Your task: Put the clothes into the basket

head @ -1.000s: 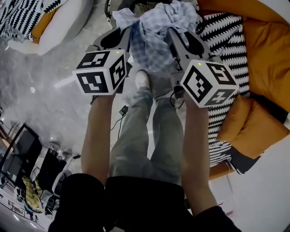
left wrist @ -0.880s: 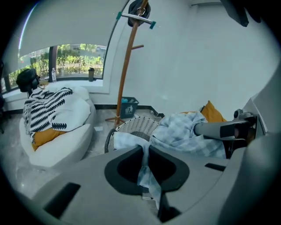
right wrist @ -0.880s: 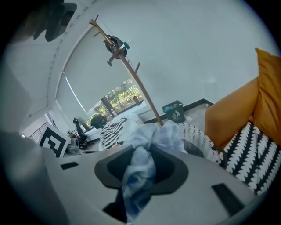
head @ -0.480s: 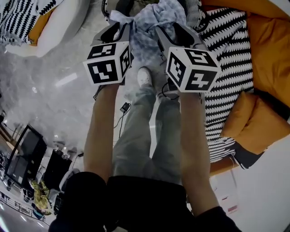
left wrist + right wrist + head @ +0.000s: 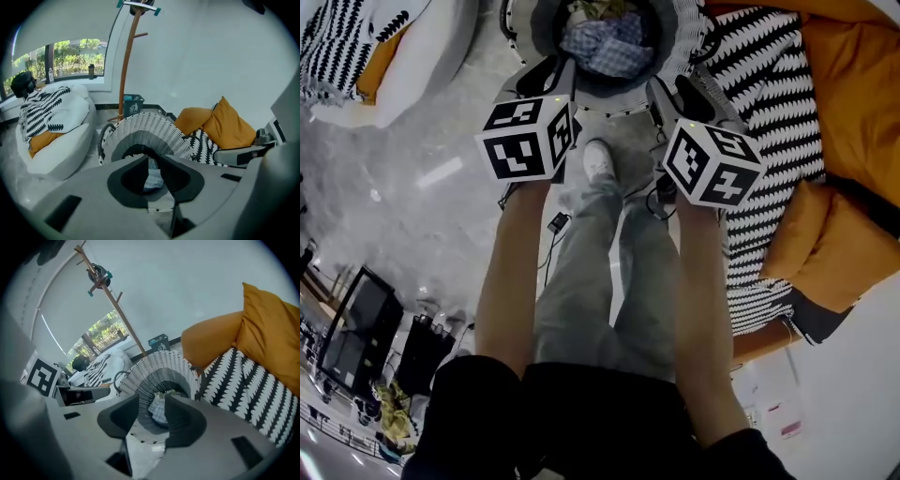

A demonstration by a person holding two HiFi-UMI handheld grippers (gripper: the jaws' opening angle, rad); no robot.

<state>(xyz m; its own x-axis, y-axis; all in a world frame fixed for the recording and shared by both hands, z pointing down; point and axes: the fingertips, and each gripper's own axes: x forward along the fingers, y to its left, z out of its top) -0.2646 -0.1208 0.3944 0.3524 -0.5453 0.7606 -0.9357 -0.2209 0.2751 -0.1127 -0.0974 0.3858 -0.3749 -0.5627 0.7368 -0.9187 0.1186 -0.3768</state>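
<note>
A blue checked garment (image 5: 605, 45) lies crumpled inside the round white woven basket (image 5: 609, 105) at the top of the head view. My left gripper (image 5: 551, 73) hangs over the basket's near rim, and its jaws have just been opening, with nothing between them. My right gripper (image 5: 680, 89) is beside it at the rim's right; its jaws stand apart, have just been closing slightly, and hold nothing. Through the gap of the left gripper (image 5: 152, 161) the garment (image 5: 152, 177) shows down in the basket (image 5: 150, 129). The right gripper (image 5: 151, 401) also frames the garment (image 5: 158, 411).
Black-and-white striped cushions (image 5: 769, 122) and orange pillows (image 5: 853, 112) crowd the right side against the basket. A white beanbag with a striped throw (image 5: 412, 47) lies at the upper left. A person's legs and white shoe (image 5: 596, 161) stand below the basket. A wooden coat stand (image 5: 126, 61) rises behind it.
The checked garment, held up between both grippers earlier, has dropped into the basket. Both grippers have let go and moved down toward the rim.
</note>
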